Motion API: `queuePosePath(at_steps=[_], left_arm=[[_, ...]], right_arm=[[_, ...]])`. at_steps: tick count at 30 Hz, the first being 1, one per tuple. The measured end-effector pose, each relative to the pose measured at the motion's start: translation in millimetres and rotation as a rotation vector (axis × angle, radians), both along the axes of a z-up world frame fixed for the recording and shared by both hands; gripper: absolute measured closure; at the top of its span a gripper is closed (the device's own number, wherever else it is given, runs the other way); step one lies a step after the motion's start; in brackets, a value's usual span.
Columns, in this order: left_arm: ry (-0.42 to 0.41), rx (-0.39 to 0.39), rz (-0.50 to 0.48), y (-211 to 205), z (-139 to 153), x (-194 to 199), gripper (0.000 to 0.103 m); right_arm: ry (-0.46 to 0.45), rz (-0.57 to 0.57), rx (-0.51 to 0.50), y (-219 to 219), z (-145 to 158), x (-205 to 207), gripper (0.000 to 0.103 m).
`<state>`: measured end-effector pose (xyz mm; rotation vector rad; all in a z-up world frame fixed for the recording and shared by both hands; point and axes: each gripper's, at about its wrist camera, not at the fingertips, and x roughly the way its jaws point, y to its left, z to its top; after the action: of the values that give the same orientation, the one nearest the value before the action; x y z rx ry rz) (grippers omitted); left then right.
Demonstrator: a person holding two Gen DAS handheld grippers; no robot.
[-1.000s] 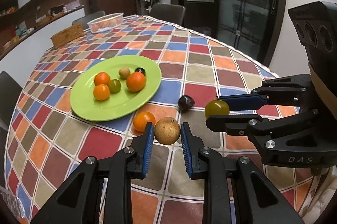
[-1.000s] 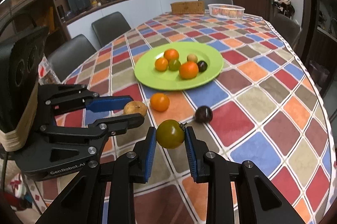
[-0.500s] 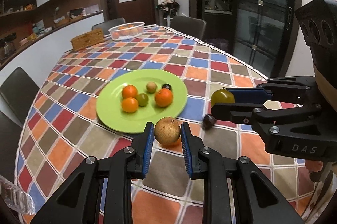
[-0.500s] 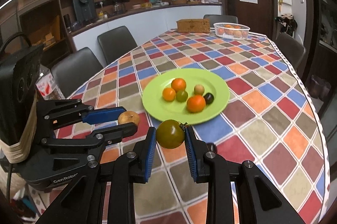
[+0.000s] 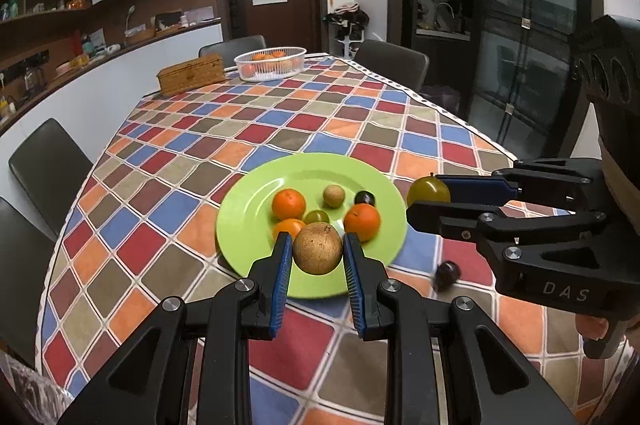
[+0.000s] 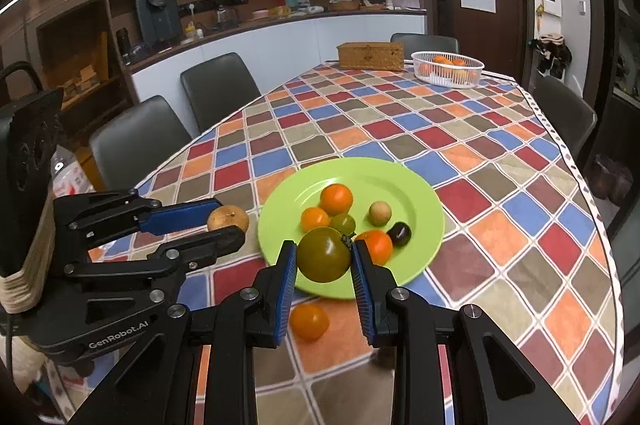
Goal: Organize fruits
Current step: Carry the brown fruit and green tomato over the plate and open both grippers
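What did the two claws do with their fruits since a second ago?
Both lifted their fruits off the tablecloth toward the green plate: the left claw carrying the brown fruit, the right claw the green tomato. Both grips stayed shut, and the plate's fruits stayed put.

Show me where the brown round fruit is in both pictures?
Left wrist view: the brown round fruit sits low in the middle, clamped in the left gripper.
Right wrist view: the same fruit shows at the left, at the tips of that gripper, beside the plate.
Shared landmark: the green plate holding six fruits, on the checked tablecloth.
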<state>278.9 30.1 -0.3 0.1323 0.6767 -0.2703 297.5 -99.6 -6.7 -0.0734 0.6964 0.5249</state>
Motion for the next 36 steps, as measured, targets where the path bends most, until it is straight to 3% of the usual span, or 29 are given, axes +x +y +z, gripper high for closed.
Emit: queuePosePath(at_steps=[10, 19, 30, 34, 36], left_arm=[[0.030, 0.022, 0.051, 19, -18, 47, 0.077], [0.113, -0.027, 0.062, 30, -39, 87, 0.077], [0.157, 0.003, 0.085, 31, -61, 114, 0.077], [0.124, 0.026, 0.100, 30, -58, 113, 0.064], [0.114, 0.019, 0.104, 30, -53, 110, 0.064]], right_arm=[[0.036, -0.010, -0.031, 13, -12, 43, 0.074], [0.094, -0.041, -0.078, 22, -31, 83, 0.074], [0.135, -0.061, -0.110, 27, -48, 101, 0.074], [0.135, -0.073, -0.115, 26, -49, 103, 0.073], [0.136, -0.069, -0.109, 25, -47, 102, 0.068]])
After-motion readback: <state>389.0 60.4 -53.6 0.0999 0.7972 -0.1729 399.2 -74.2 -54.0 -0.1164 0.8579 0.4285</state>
